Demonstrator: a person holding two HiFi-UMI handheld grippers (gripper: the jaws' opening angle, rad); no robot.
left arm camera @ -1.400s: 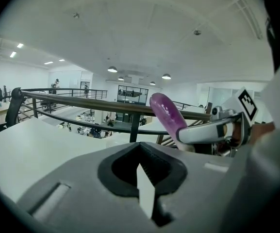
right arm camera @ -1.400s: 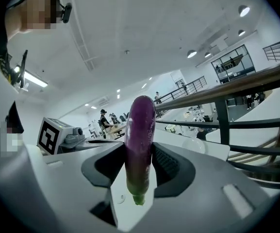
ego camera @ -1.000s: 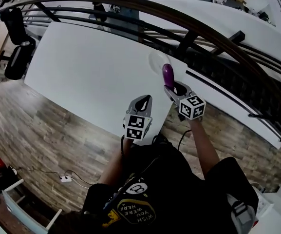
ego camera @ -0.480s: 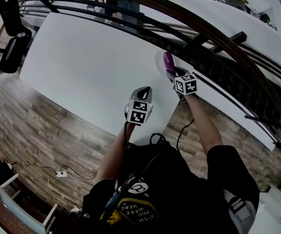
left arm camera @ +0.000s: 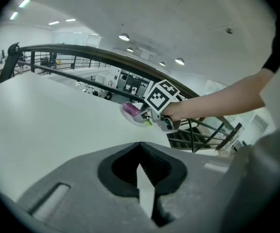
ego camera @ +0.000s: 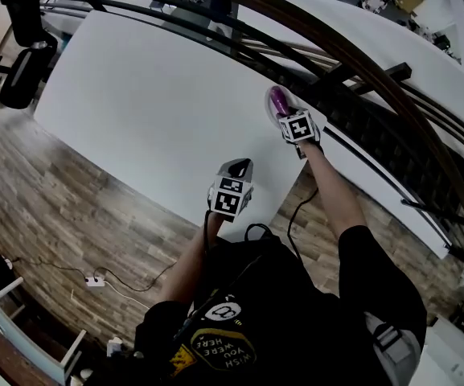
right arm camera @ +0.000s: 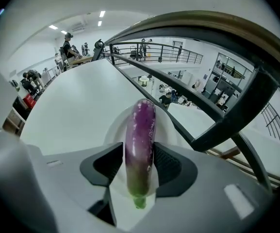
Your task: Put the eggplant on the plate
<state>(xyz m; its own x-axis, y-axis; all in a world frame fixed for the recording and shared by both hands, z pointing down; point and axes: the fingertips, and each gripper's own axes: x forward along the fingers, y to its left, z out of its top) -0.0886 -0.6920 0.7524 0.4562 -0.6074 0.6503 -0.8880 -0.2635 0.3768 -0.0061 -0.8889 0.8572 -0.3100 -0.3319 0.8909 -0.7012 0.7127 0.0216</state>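
Note:
The purple eggplant [right arm camera: 140,140] with a green stem end lies lengthwise between the pads of my right gripper [right arm camera: 140,152]. The pads still touch its sides, though the jaws have just been opening a little. Its purple tip reaches out over the white plate [right arm camera: 111,126]. From the head view, the eggplant [ego camera: 277,100] and right gripper [ego camera: 282,112] are at the plate [ego camera: 265,104], near the table's far right edge. My left gripper [ego camera: 236,166] hovers near the table's front edge, shut and empty [left arm camera: 142,171]. It looks towards the eggplant [left arm camera: 130,109] on the plate [left arm camera: 136,120].
The white table [ego camera: 151,95] stretches wide to the left of the plate. A dark curved railing [ego camera: 360,63] runs close behind the plate. A black office chair [ego camera: 18,71] stands off the table's left end on the wooden floor [ego camera: 95,215].
My right gripper has carried the eggplant away from the person and down onto the plate. The left gripper has stayed near the table's front edge.

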